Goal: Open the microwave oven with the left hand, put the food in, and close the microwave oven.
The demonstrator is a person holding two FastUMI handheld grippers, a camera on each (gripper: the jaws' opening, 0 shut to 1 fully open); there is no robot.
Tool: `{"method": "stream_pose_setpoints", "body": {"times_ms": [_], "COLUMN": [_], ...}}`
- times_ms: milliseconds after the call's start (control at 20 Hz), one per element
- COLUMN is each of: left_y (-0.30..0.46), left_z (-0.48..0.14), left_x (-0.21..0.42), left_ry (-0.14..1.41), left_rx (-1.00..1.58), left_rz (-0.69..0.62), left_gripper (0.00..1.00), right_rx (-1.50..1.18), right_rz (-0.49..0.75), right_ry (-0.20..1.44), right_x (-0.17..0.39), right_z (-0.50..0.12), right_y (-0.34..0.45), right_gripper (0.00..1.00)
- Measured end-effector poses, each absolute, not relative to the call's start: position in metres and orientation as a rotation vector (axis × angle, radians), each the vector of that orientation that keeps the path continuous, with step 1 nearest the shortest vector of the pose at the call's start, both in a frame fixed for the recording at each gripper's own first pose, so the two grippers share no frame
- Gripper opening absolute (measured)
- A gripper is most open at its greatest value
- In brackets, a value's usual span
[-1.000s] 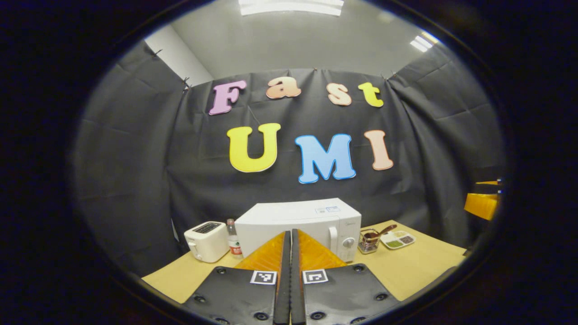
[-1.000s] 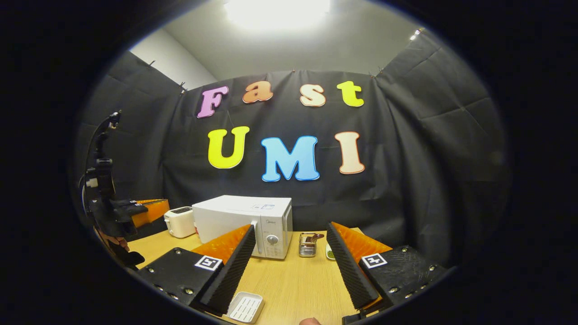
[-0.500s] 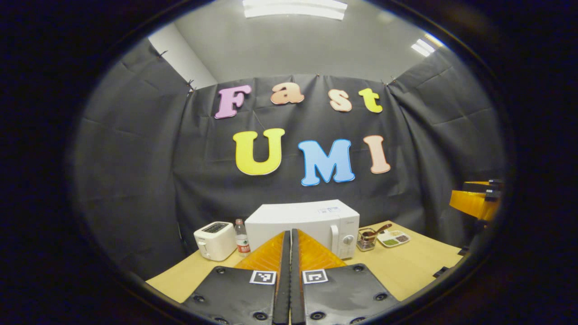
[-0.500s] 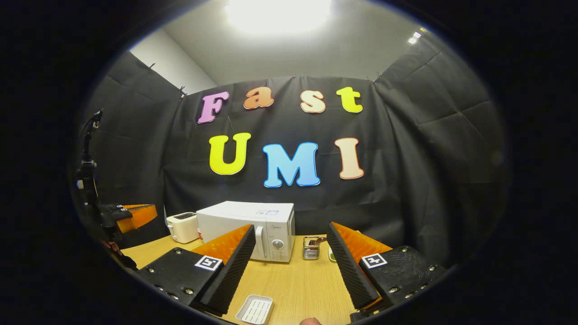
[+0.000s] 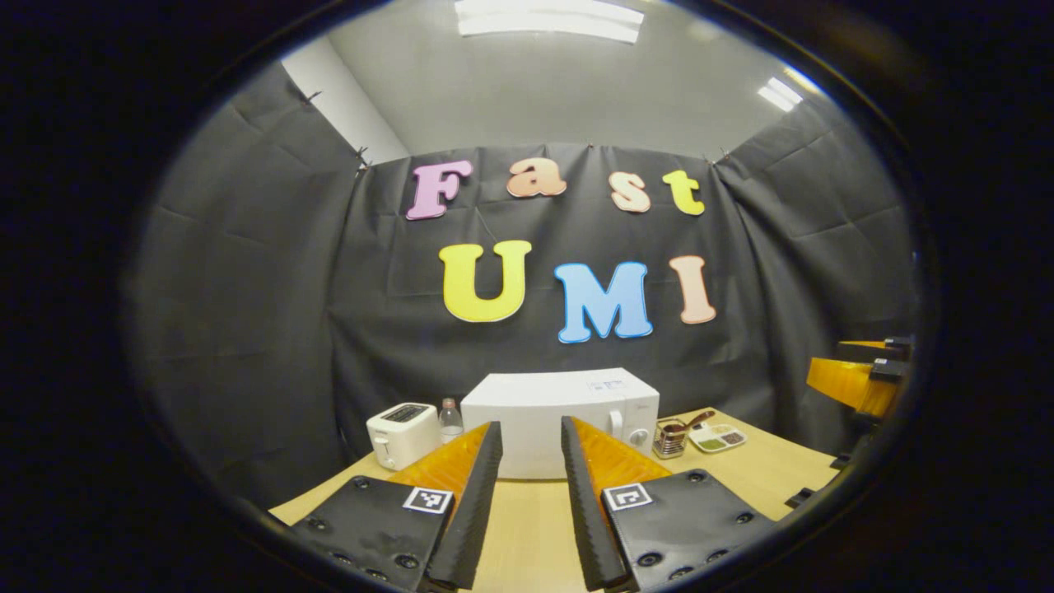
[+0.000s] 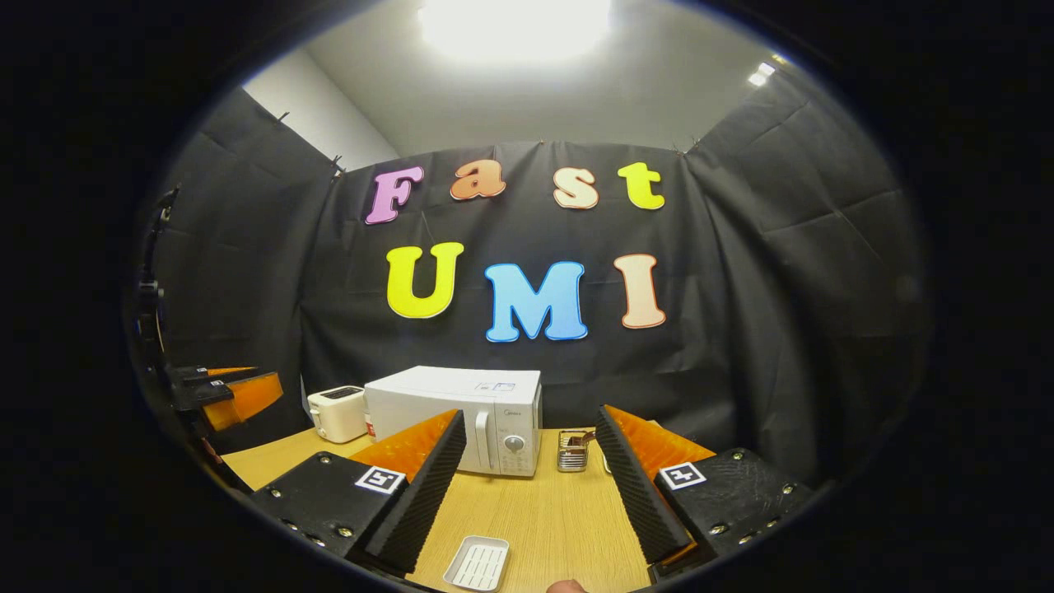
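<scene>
Microwave oven point(image 5: 560, 420), door closed, stands on the worktop point(image 5: 741, 486) straight beyond the left claw point(image 5: 527, 494), whose fingers are parted and grip nothing, held level above the wood. Right claw point(image 6: 527, 486) is spread wider, released, with a white ridged tray point(image 6: 478, 564) lying below and between its fingers; the tray's contents cannot be made out. Farther off, left of the oven, sits a toaster point(image 5: 402, 432); right of it, a wire cup point(image 5: 671, 438) and a divided dish point(image 5: 718, 436).

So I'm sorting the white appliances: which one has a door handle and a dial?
The microwave; the smaller toaster to its left has top slots instead.
</scene>
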State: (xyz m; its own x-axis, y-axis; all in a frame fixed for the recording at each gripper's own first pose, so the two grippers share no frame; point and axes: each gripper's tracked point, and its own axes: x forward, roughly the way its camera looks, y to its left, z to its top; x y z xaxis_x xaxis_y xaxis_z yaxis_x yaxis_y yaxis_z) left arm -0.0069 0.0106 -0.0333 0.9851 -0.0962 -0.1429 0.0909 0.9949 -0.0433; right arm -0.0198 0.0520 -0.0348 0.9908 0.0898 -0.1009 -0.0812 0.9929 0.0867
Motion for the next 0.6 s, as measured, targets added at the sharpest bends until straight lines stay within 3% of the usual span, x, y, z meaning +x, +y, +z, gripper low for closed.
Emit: {"method": "stream_pose_setpoints", "body": {"times_ms": [50,300,450,600], "left_y": [0.01,0.019,0.023,0.026], "left_z": [-0.034,-0.031,-0.029,-0.027], "left_x": [-0.008,-0.009,-0.01,-0.01], "left_ry": [0.145,0.133,0.117,0.107], "left_rx": [-0.039,-0.014,0.005,0.005], "left_rz": [-0.1,-0.091,-0.083,-0.078], "left_gripper": [0.53,1.0,0.95,0.99], "right_rx": [0.08,0.083,0.08,0.073], "right_rz": [0.085,0.082,0.081,0.081], "right_ry": [0.104,0.105,0.088,0.088], "right_x": [-0.02,-0.024,-0.023,-0.024], "right_z": [-0.034,-0.034,-0.027,-0.029], "right_y": [0.053,0.06,0.064,0.068], "right_gripper": [0.96,0.96,0.96,0.96]}}
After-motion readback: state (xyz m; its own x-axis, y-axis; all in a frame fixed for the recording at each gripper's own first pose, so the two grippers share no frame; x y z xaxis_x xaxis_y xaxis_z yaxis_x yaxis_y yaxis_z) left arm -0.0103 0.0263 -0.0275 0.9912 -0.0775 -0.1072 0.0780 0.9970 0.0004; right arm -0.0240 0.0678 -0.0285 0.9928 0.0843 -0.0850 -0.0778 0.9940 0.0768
